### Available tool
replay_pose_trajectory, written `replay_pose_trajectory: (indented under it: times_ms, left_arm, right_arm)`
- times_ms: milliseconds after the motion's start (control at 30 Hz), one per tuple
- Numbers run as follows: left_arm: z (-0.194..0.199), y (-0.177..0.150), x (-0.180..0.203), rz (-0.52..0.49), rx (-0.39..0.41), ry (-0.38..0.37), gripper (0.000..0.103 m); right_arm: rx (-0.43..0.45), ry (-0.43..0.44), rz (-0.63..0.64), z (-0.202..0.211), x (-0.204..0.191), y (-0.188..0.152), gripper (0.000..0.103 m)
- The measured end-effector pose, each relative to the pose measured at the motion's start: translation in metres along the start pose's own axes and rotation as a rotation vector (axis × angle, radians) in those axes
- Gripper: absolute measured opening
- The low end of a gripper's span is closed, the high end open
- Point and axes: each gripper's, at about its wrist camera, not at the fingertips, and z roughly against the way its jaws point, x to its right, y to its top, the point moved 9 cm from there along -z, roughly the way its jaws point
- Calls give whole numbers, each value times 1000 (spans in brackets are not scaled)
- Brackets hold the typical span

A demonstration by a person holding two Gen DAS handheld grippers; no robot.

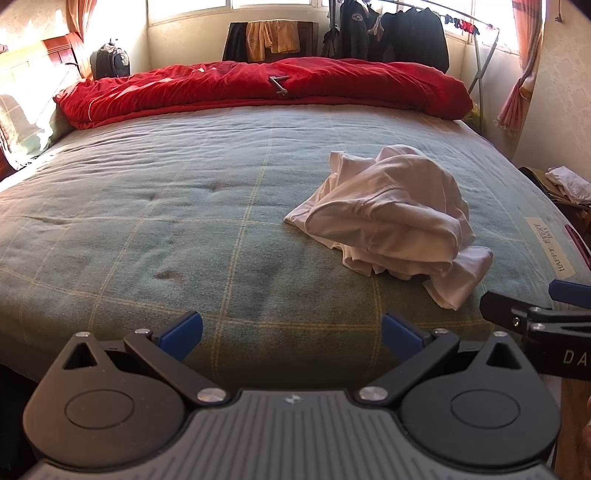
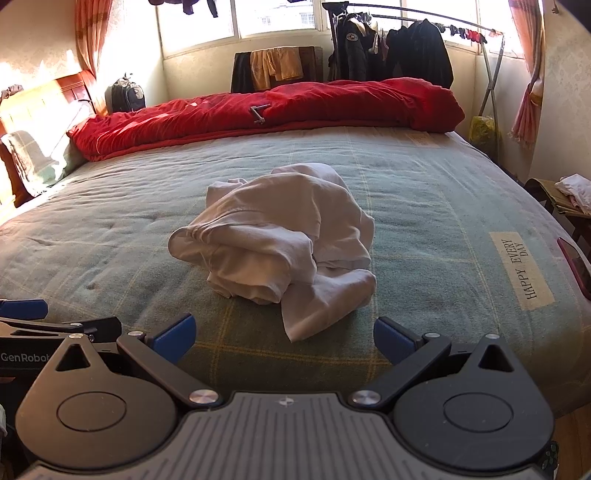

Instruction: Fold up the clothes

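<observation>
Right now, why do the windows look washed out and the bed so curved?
Left wrist view: windows blown out by sunlight, glare on the headboard; fisheye lens bulges the bed. Right wrist view: same backlight and bowing; the white garment stays sharp and evenly lit.

Strong daylight pours in through the windows (image 2: 273, 18) at the far end, blown out to pure white in both views. Glare washes the wall (image 1: 33, 26) and headboard (image 2: 40, 99) at left. The bed (image 1: 184, 206) is evenly lit, with soft shadows under the white cloth (image 2: 280, 240). Fisheye bending curves the edges and darkens the corners. Far clothing looks slightly soft, perhaps from backlight.
</observation>
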Motion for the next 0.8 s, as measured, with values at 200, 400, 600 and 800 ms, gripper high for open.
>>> replay_pose_trajectory:
  times_ms: [200,400,600,800]
  left_arm:
    - [-4,0,2,-7,-1,-4,102]
    - [-7,1,1,21,2,-40,102]
    - [-8,2,-6,60,16,-57,102]
    - [-10,4,-3,33,24,-49,102]
  right_arm:
    - [-15,-3,-8,-6,2,-1,103]
    - [-18,-4,-10,-9,2,-3,103]
    - [-17,-2,-14,-9,4,-2,103]
    - [-19,-1,-14,-12,4,-2,103]
